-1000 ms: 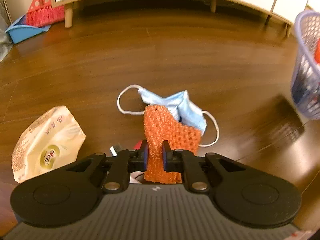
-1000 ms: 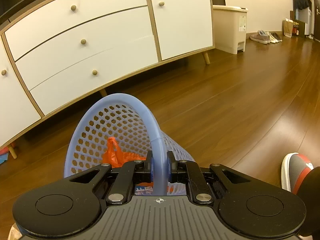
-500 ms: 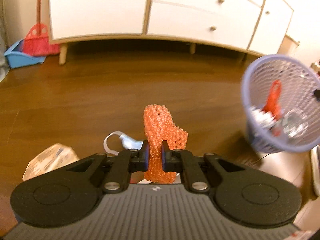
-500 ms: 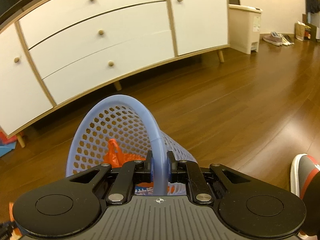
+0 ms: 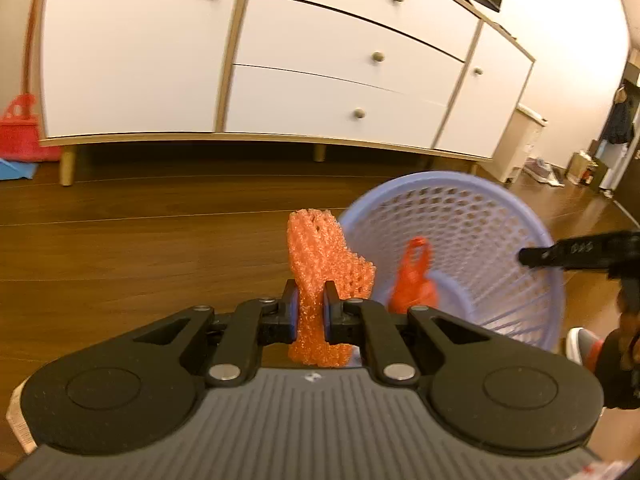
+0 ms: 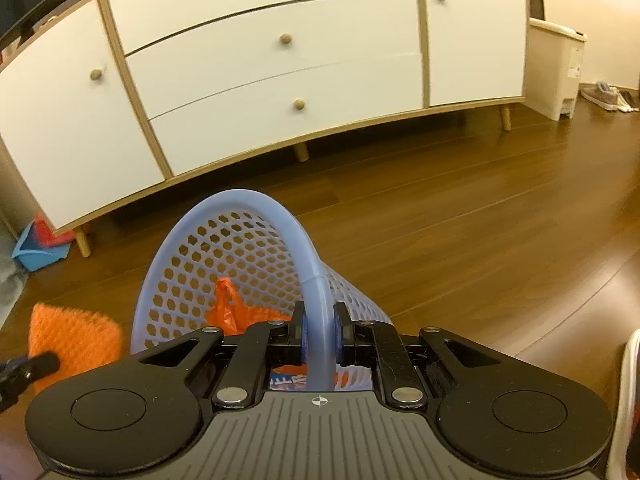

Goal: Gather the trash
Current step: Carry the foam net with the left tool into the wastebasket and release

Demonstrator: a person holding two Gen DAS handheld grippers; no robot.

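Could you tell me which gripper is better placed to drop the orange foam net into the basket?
Left: the left gripper already clamps the orange foam net beside the basket; the right gripper holds its rim.

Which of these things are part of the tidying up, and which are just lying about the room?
Part of the job:
orange foam net, held in left gripper
blue basket, rim held by right gripper
orange bag inside the basket

Just there:
white sideboard
red broom
lidded bin
shoes
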